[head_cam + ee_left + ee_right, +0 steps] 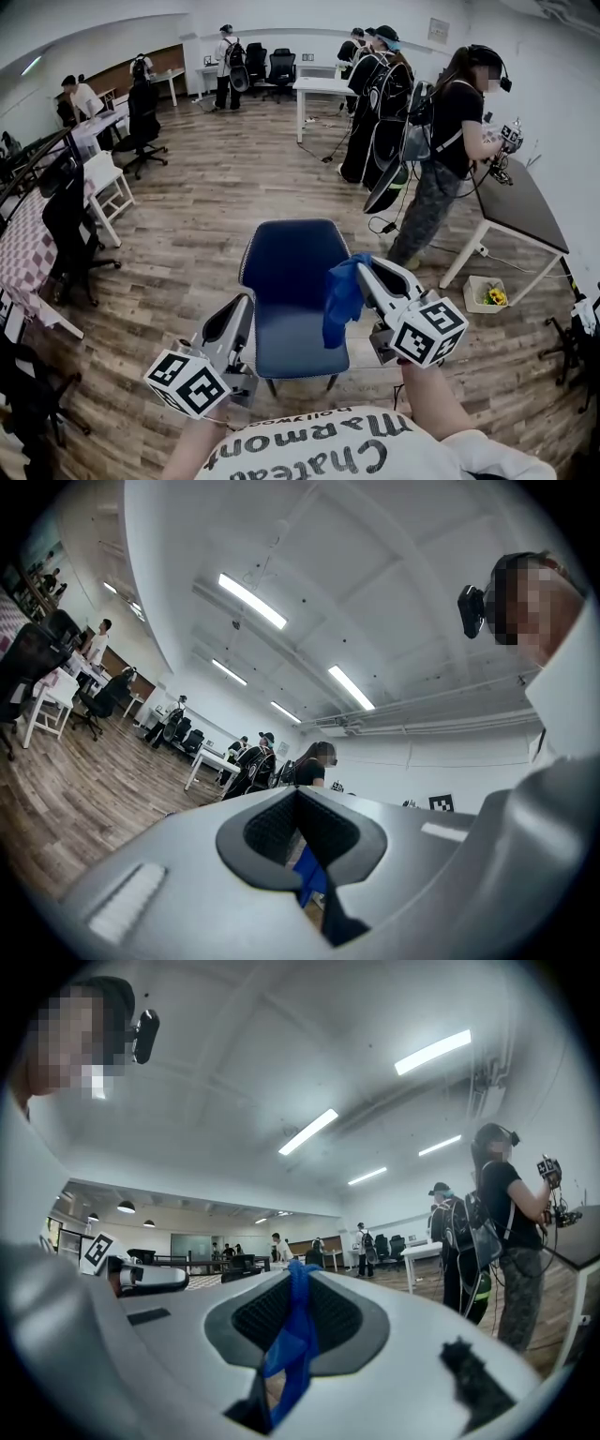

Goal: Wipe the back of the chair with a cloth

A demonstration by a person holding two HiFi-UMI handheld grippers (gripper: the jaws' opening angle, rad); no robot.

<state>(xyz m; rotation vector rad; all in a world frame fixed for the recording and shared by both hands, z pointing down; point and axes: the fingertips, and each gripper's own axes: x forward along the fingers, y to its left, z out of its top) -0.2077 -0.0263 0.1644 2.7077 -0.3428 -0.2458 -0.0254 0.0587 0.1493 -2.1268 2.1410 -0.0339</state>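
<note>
My right hand-held gripper (367, 269) is clamped on the blue cloth (342, 298), which hangs at the right edge of the blue chair (286, 272) in mid-frame. My left hand-held gripper (246, 305), lower left, has its jaws pressed together on nothing. I judge I should lay the dangling cloth flat on the backrest, then sweep in even, overlapping strokes.

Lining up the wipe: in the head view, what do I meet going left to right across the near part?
left claw → blue chair → blue cloth → right claw → box of yellow flowers
</note>
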